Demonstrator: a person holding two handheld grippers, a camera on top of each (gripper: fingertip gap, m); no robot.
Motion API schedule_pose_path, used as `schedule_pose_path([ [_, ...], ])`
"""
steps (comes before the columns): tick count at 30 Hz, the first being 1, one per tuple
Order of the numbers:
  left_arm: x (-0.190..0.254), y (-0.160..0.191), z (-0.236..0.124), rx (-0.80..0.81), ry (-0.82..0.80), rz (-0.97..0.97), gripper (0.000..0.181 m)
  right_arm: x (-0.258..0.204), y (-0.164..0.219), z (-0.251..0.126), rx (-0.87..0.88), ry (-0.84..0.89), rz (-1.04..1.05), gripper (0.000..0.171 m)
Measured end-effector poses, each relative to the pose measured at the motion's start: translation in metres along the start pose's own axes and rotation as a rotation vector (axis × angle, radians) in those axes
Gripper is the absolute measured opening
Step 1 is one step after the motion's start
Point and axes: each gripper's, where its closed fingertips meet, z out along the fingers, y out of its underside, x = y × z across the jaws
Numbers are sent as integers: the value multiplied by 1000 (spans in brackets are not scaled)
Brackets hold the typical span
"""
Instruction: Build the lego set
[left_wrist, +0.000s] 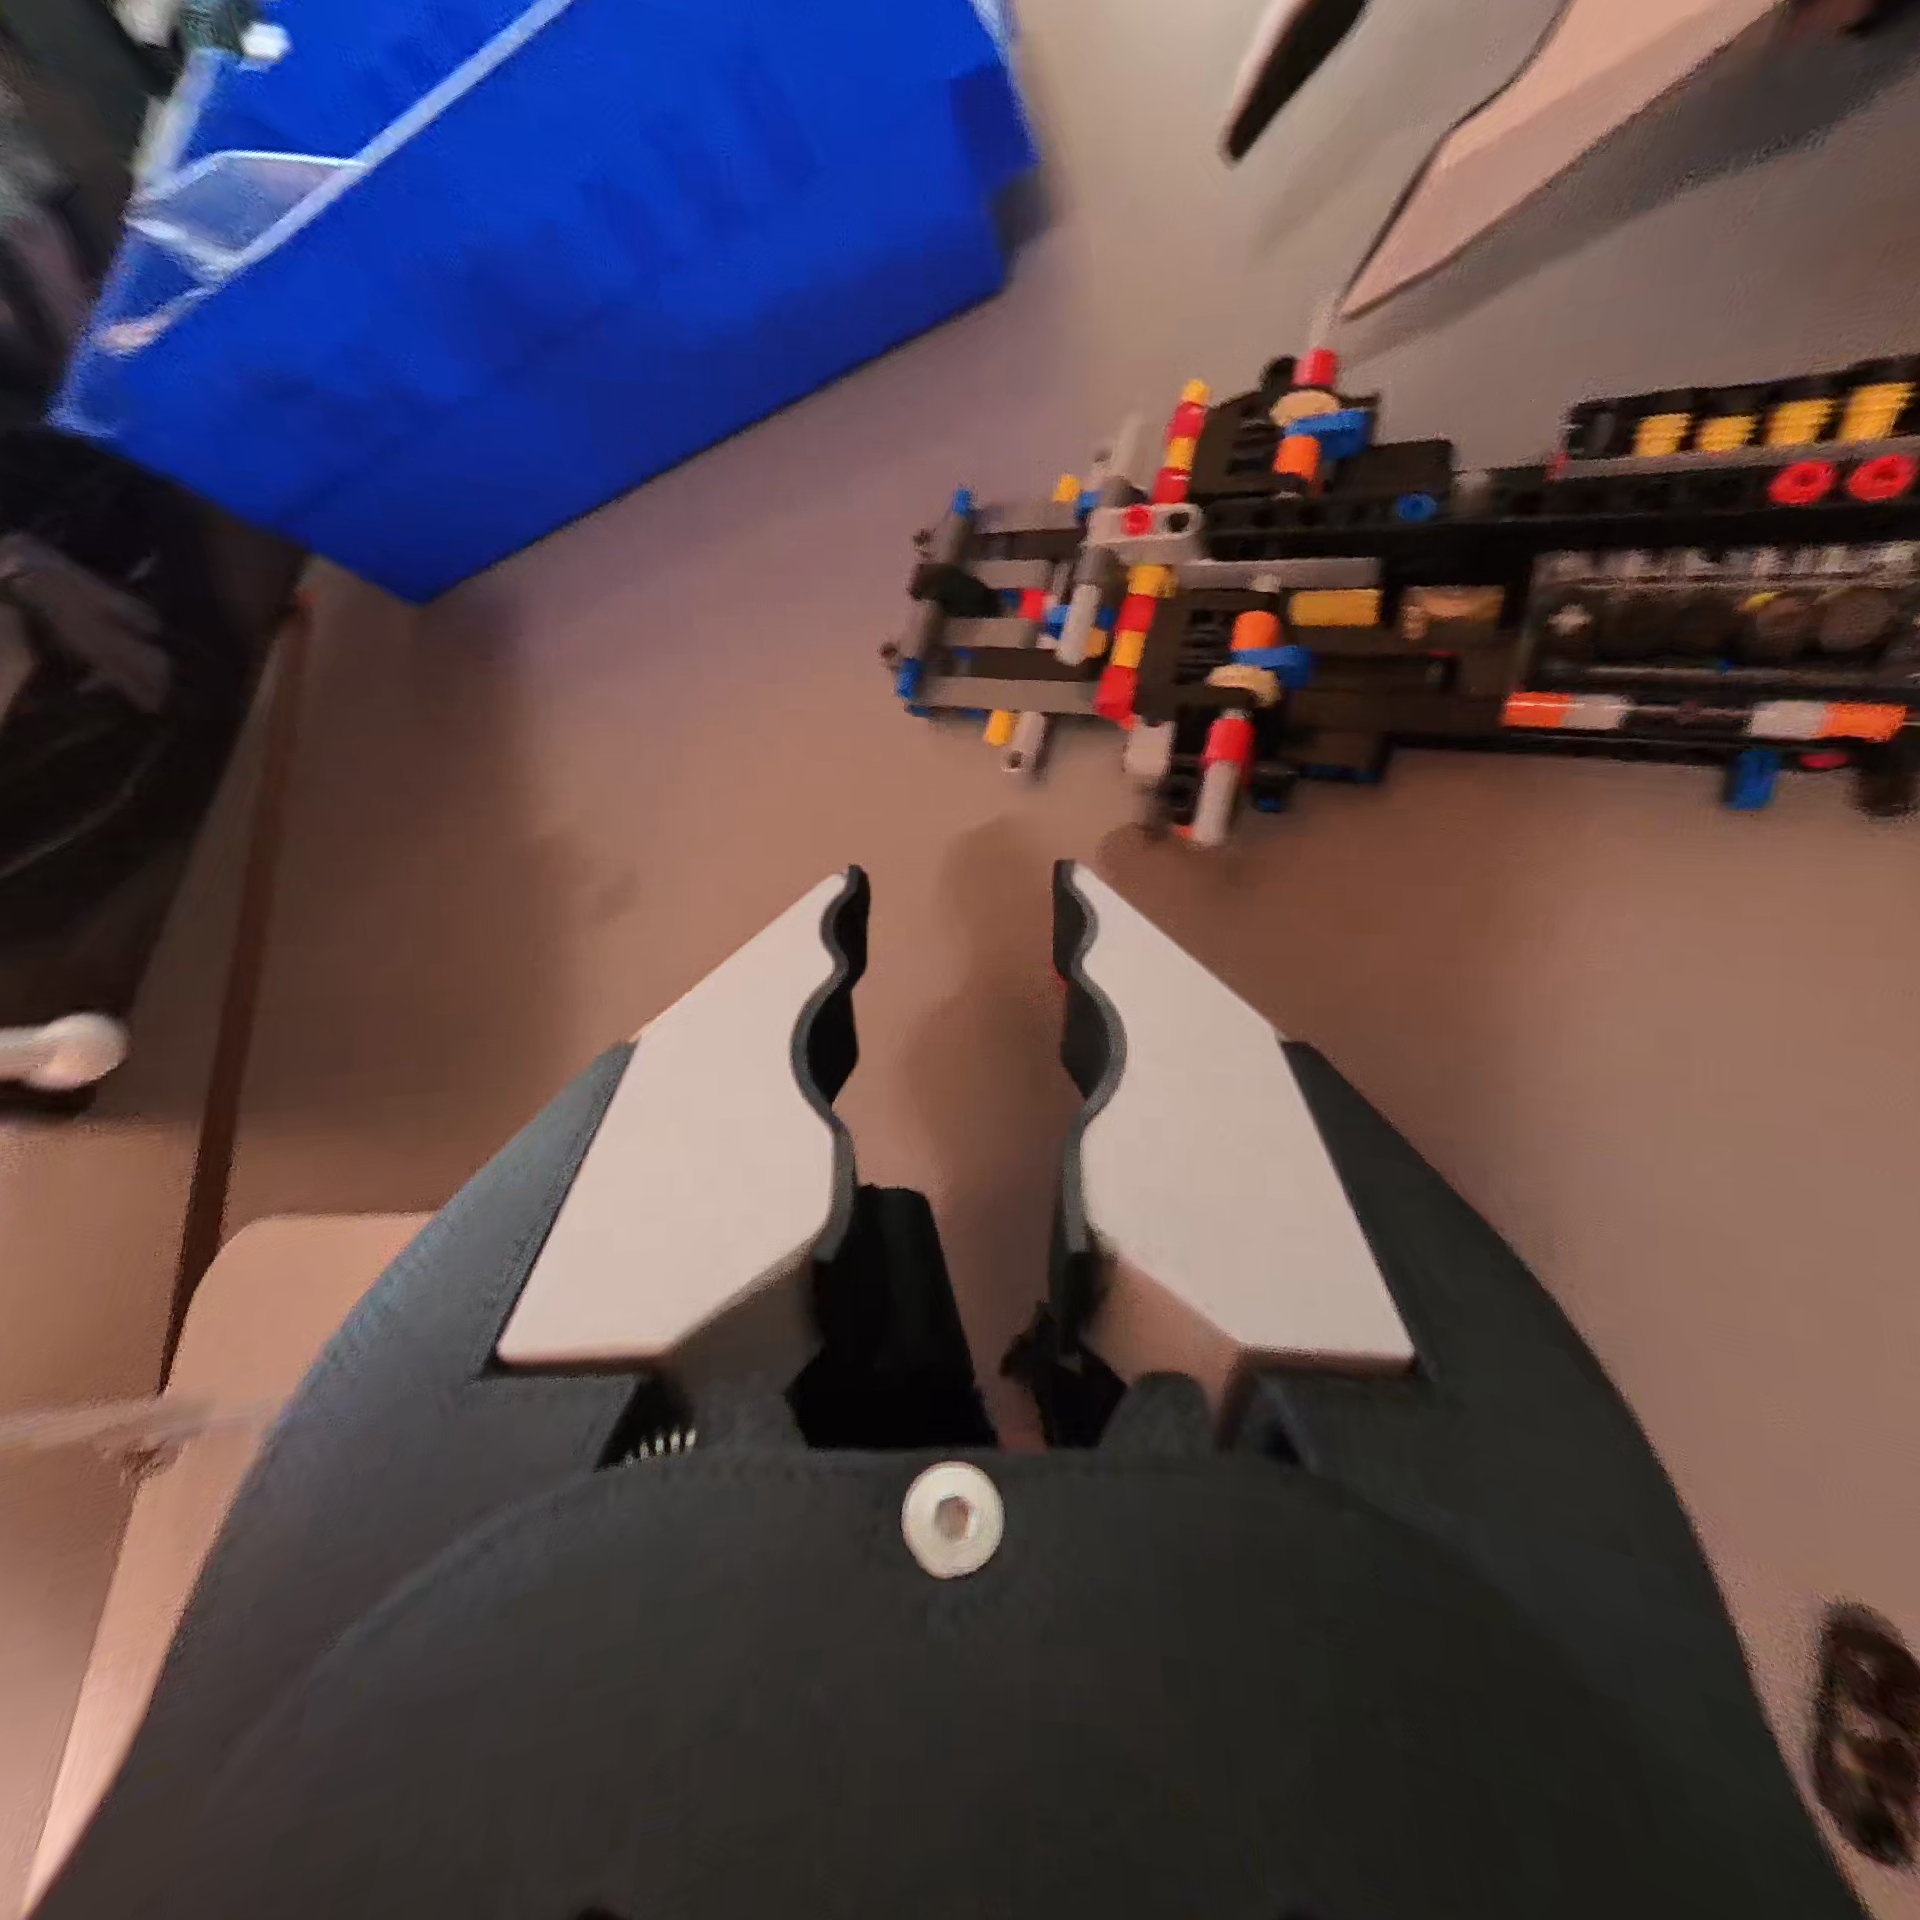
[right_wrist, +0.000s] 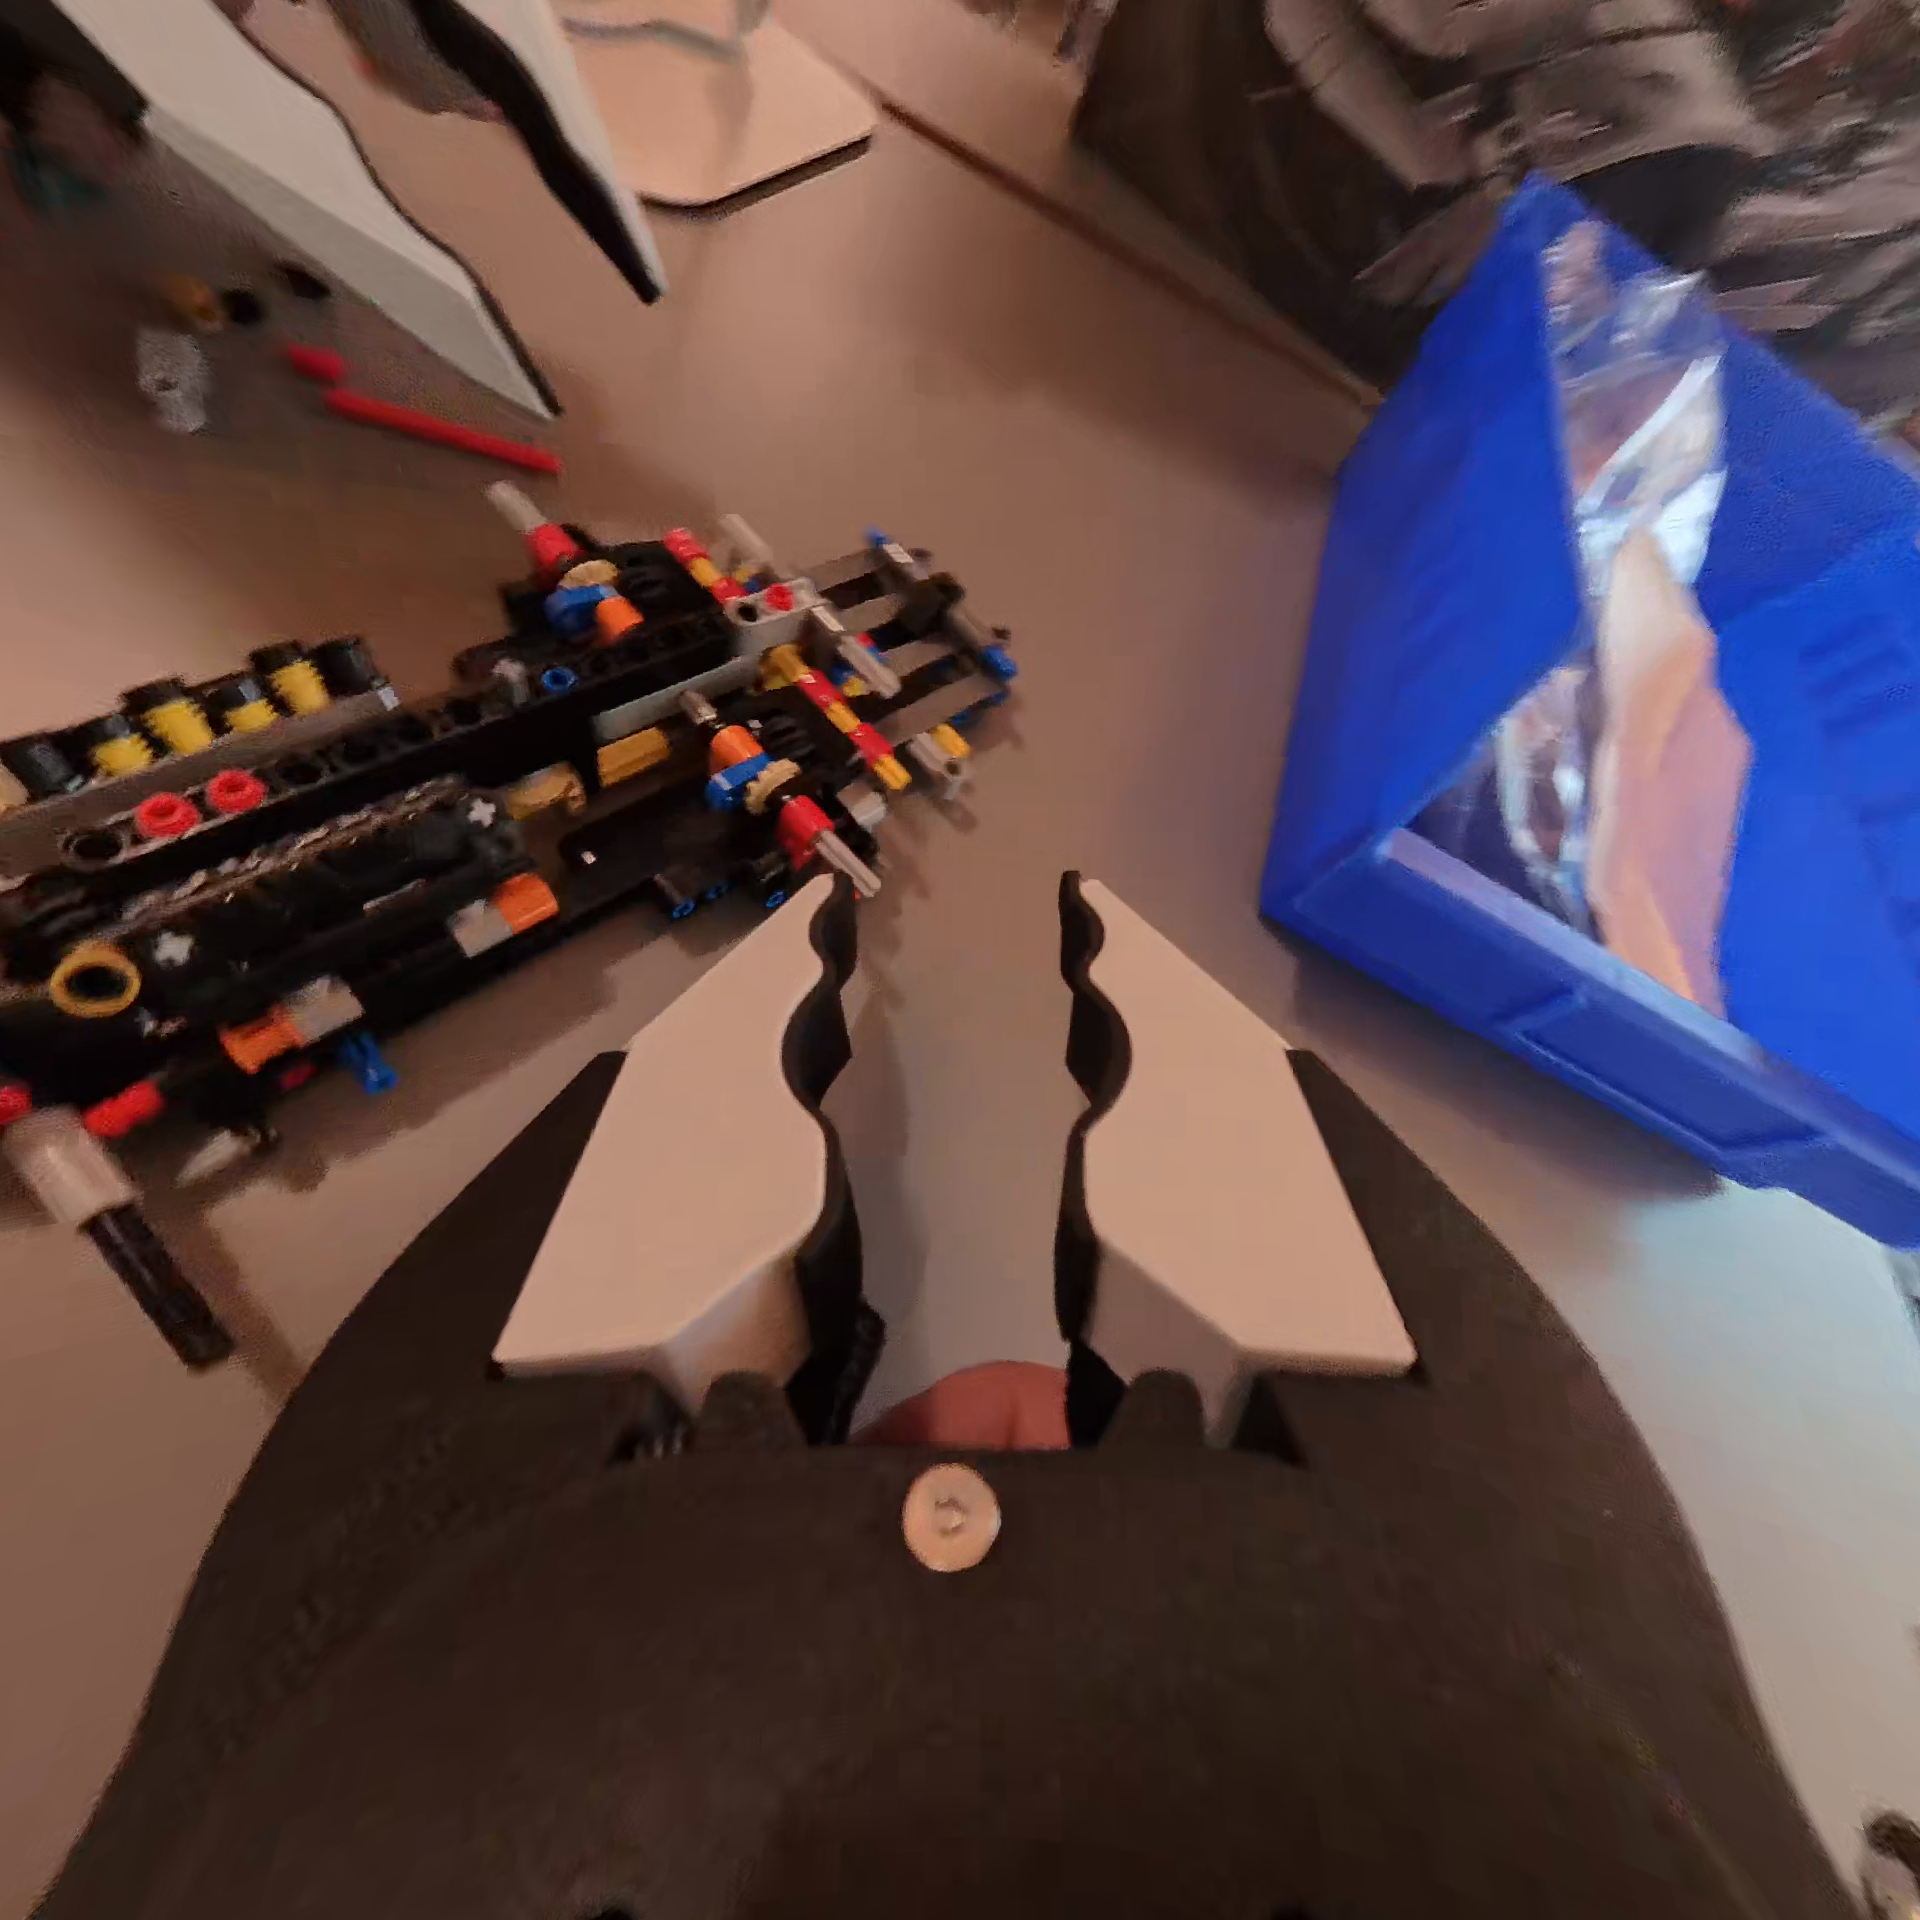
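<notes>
A long, mostly black Lego build (left_wrist: 1351, 592) with red, yellow, blue and orange parts lies on the brown table (left_wrist: 623, 831). In the left wrist view it is ahead and to the right of my left gripper (left_wrist: 961, 883), which is open and empty. In the right wrist view the same build (right_wrist: 468, 790) lies to the left, its near corner close to the left fingertip of my right gripper (right_wrist: 956, 894), which is open and empty. The other gripper shows at the top of each view, in the left wrist view (left_wrist: 1455, 177) and in the right wrist view (right_wrist: 416, 208).
A blue bin stands on the table, at the upper left in the left wrist view (left_wrist: 540, 281) and on the right in the right wrist view (right_wrist: 1621, 727), with clear bags inside. Loose red axles (right_wrist: 436, 426) and small grey and dark pieces (right_wrist: 177, 374) lie beyond the build. Spacing between my two grippers at the tips: around 15 centimeters.
</notes>
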Motion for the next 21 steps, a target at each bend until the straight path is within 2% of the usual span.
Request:
schedule_pose_path([
  [10, -40, -3, -5, 59, -327, 2, 31, 23, -12, -8, 75, 286, -112, 34],
  [14, -46, -4, -4, 56, -422, 68, 28, 24, -10, -7, 59, 317, -154, 38],
  [21, -51, -11, -4, 88, -480, 90, 25, 28, -7, -6, 39, 357, -184, 39],
])
